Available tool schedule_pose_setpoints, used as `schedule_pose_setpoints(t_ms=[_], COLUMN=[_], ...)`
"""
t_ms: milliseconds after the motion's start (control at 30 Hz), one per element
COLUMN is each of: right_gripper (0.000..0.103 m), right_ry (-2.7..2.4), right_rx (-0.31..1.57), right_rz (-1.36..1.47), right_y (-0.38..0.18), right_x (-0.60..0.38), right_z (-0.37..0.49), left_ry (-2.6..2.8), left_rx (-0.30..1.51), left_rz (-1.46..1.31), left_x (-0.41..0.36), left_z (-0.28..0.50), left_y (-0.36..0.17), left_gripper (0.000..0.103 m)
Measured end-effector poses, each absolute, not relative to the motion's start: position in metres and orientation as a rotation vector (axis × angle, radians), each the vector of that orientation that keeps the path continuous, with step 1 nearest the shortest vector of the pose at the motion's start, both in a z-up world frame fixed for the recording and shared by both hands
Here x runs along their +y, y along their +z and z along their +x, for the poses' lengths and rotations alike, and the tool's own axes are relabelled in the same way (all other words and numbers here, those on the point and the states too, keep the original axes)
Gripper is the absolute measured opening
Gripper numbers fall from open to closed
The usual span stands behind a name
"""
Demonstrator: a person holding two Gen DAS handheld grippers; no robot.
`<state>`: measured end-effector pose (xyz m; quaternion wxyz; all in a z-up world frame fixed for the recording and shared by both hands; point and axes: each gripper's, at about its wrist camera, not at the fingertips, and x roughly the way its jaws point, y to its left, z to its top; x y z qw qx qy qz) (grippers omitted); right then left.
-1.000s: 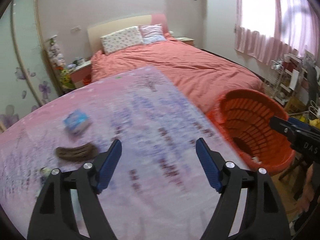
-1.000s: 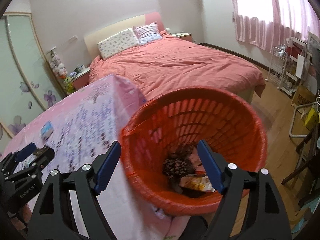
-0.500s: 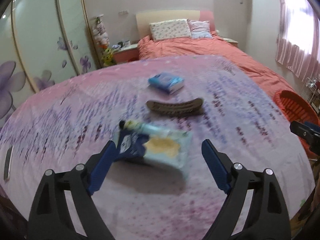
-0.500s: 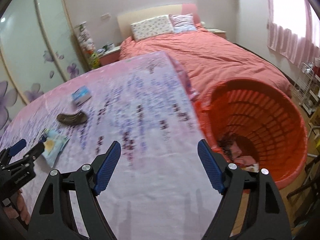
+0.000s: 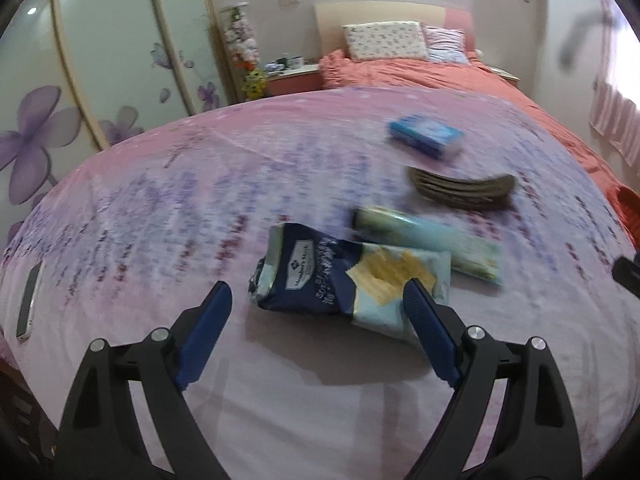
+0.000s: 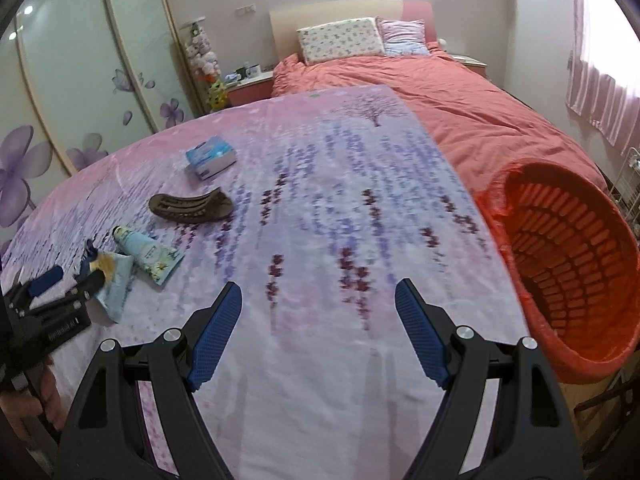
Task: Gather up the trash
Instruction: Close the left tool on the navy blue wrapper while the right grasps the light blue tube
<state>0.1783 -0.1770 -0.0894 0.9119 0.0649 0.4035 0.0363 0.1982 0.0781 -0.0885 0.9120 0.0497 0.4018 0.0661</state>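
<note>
Bench [image 6: 320,320] under a pink floral cloth, with the red basket [image 6: 568,280] at its right edge and the salmon bed beyond. On the cloth, largest first: snack bag [image 5: 352,280], navy and pale blue, lying flat; lotion tube [image 5: 432,240] touching its far side; dark curved comb-like piece [image 5: 464,190]; blue tissue pack [image 5: 426,136]; phone [image 5: 28,304] far left. Left gripper [image 5: 316,308]: jaws apart, straddling the bag's near end, not closed on it. Right gripper [image 6: 318,316]: jaws apart, nothing between them, over bare cloth. Risks, judged: the crinkled bag may slide out if pinched near its edge; the tube may get dragged or caught along with it; the carry to the basket crosses the whole bench. Versus half a second ago: the left gripper has closed in on the bag; the right has swung further from the basket.
</note>
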Motion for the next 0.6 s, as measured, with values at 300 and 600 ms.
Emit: schedule_pose_setpoints(t_ms=[300, 600], right_gripper=[0.078, 0.076], right_ry=[0.180, 0.325], right_rx=[0.858, 0.863], right_rz=[0.100, -0.022], right_y=[-0.095, -0.099], right_x=[-0.124, -0.051], right_z=[0.198, 0.227], left_ry=[0.247, 0.200], left_rx=[0.830, 0.837], left_rz=[0.056, 0.004], left_x=[0.150, 0.177], left_z=[0.228, 0.234], left_y=[-0.085, -0.083], left_gripper=[0.086, 0.085])
